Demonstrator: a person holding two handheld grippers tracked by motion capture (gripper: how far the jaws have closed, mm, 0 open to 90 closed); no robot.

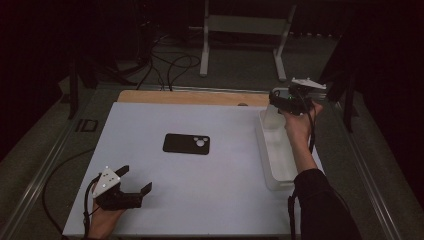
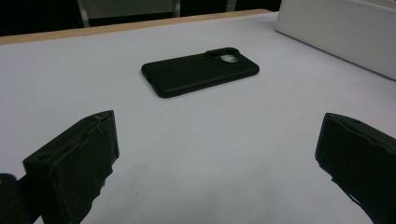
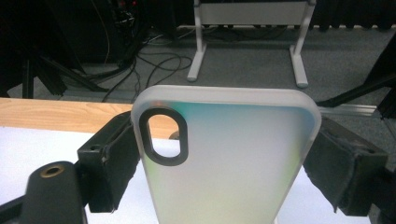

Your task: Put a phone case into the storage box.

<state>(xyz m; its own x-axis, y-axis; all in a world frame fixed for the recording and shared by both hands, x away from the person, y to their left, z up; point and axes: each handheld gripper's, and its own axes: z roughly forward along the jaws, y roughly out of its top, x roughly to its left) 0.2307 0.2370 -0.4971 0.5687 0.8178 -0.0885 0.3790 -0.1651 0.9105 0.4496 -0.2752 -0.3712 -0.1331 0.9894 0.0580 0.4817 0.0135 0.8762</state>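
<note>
Translucent phone case (image 3: 224,163) sits clamped in the right gripper (image 1: 292,100) above the white bin (image 1: 277,165), unplaced; black phone case (image 1: 186,144) awaits the wide-open, empty left gripper (image 1: 135,181).

A white worktop (image 1: 200,200) with a wooden far edge is carrying a black case (image 1: 186,144) lying flat mid-surface and a white tray (image 1: 276,165) sitting along its right side.
</note>
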